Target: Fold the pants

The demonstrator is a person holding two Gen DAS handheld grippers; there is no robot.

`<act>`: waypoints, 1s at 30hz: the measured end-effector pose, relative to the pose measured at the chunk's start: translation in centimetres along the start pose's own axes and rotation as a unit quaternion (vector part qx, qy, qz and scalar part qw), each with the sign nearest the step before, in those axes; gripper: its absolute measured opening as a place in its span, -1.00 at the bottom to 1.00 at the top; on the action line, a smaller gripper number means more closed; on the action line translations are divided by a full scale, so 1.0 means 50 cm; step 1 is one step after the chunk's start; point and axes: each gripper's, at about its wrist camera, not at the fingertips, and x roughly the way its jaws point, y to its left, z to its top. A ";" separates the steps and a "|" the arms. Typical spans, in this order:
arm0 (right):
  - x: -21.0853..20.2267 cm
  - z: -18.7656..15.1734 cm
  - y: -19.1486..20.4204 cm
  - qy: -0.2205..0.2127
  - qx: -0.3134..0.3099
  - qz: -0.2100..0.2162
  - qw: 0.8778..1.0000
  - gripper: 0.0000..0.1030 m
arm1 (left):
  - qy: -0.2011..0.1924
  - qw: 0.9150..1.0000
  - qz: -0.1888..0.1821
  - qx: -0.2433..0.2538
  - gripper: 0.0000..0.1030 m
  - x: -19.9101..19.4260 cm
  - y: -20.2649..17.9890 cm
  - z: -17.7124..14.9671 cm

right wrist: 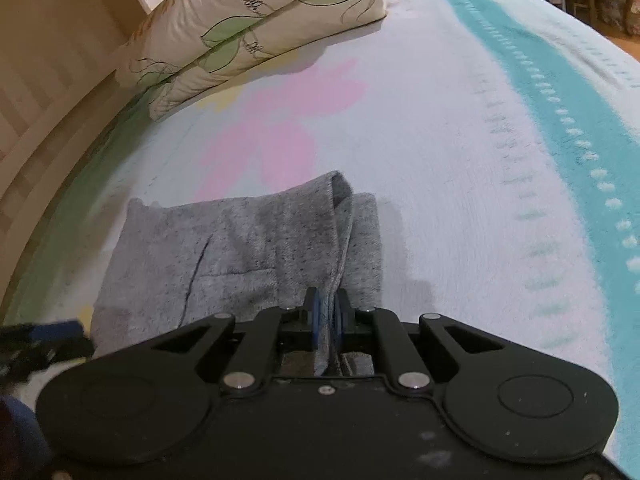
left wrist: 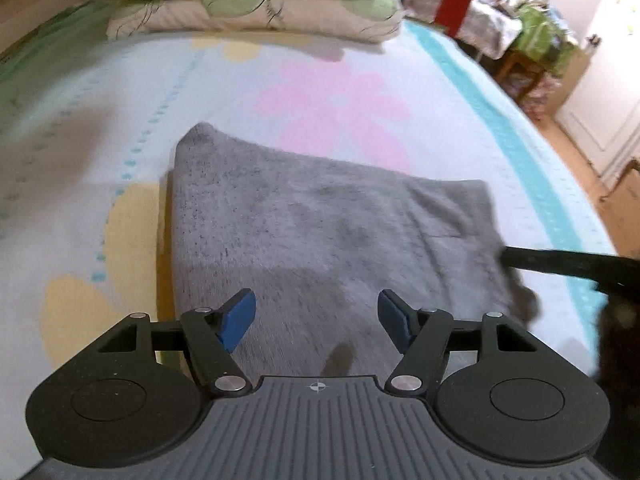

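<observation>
Grey pants [left wrist: 312,232] lie folded into a thick rectangle on the bed, with a back pocket seam showing on top. My left gripper [left wrist: 316,316] hovers above the near part of the fabric, its blue pads wide apart and nothing between them. From the right wrist view, my right gripper [right wrist: 328,316] is shut on the right edge of the grey pants [right wrist: 240,248], a fold of cloth pinched between its blue pads. The right gripper's black finger [left wrist: 560,260] reaches in at the pants' right edge in the left wrist view, and the left gripper [right wrist: 48,336] shows at the lower left in the right wrist view.
The bed sheet [left wrist: 360,92] is pale with pink and yellow flowers and a teal stripe [right wrist: 560,92] along its right side. Stacked floral quilts [left wrist: 256,0] sit at the head of the bed. A wooden headboard [right wrist: 48,80] is on the left. Cluttered furniture [left wrist: 532,40] stands beyond the bed's right edge.
</observation>
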 end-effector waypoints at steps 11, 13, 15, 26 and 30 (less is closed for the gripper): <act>-0.045 0.030 0.030 -0.063 -0.035 -0.066 0.995 -0.67 | 0.046 0.999 0.017 0.014 0.76 0.080 -0.026 -0.016; -0.044 0.038 0.052 -0.073 -0.053 -0.058 0.994 -0.58 | 0.045 0.999 0.016 0.012 0.77 0.080 -0.027 -0.019; -0.030 0.044 0.074 -0.071 -0.066 -0.044 0.994 -0.54 | 0.046 0.999 0.018 0.014 0.78 0.082 -0.031 -0.019; 0.093 0.056 0.105 -0.017 -0.100 -0.078 0.992 -0.54 | 0.050 0.999 0.016 0.012 0.88 0.095 -0.033 -0.007; 0.111 0.068 0.129 -0.007 -0.122 -0.103 0.987 -0.44 | 0.052 0.998 0.017 0.013 0.96 0.103 -0.039 -0.006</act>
